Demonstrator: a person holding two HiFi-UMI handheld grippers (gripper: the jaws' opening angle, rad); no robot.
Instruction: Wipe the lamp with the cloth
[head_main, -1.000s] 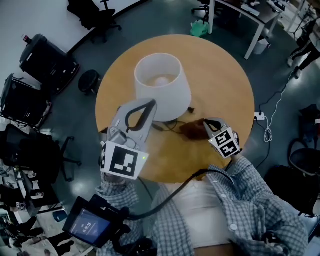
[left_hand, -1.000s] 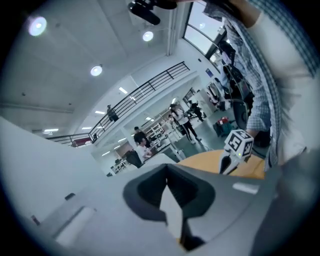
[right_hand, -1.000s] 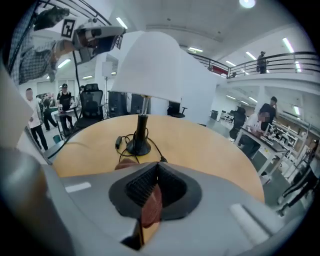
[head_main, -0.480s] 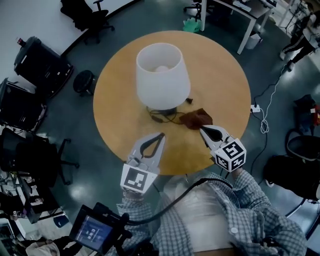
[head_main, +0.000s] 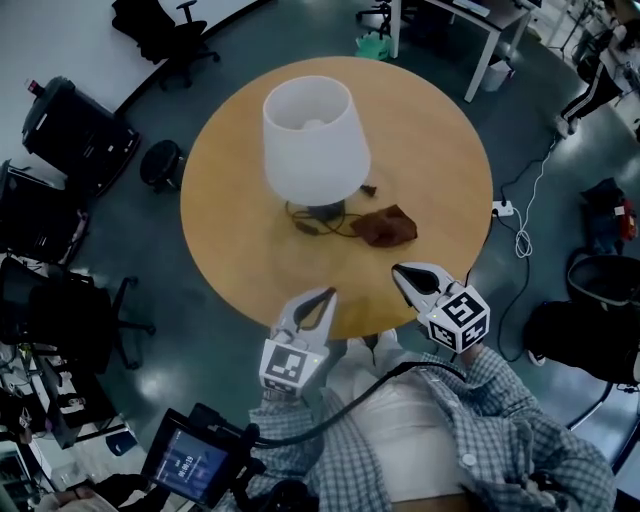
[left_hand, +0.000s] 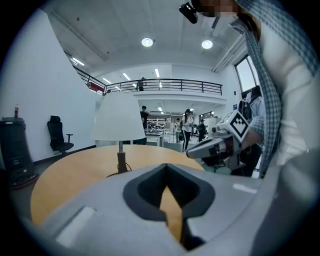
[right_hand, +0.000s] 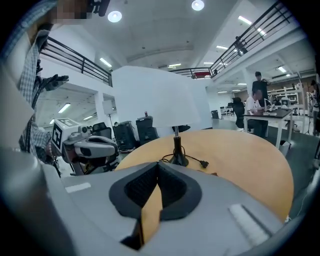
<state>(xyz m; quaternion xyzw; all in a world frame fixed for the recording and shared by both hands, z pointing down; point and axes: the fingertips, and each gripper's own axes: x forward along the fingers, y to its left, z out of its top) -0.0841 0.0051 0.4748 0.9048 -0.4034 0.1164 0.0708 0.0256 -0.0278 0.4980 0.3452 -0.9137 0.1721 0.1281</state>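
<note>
Looking from the left, we see black cases (head_main: 75, 125) and office chairs (head_main: 165, 25) on the floor beside the round wooden table (head_main: 240, 250). A small lit screen (head_main: 185, 462) hangs low at our left side. Our left gripper (head_main: 325, 295) hovers over the table's near edge and points toward the middle. Its jaws are pressed together with nothing between them, and the left gripper view shows only bare tabletop through the slit where they meet. Its marker cube (head_main: 285, 367) sits just off the table's edge, toward us. The lamp (head_main: 310, 140) stands upright about the middle of the table. It has a white shade on a thin dark stem, and its dark cord (head_main: 320, 222) lies in loose loops around the base. The plug (head_main: 368, 187) rests just to the right of the base. The cloth (head_main: 386, 226), brown and crumpled, lies flat on the table just right of the lamp's base, close to the cord and touching neither gripper. Our right gripper (head_main: 400, 272) hovers over the near right part of the table, its tip near the cloth but apart from it. Its jaws are also closed together and empty, and the right gripper view looks past them at the lamp stem and cord. Its marker cube (head_main: 460, 318) hangs past the table's edge, above our checked sleeve (head_main: 500, 400).
</note>
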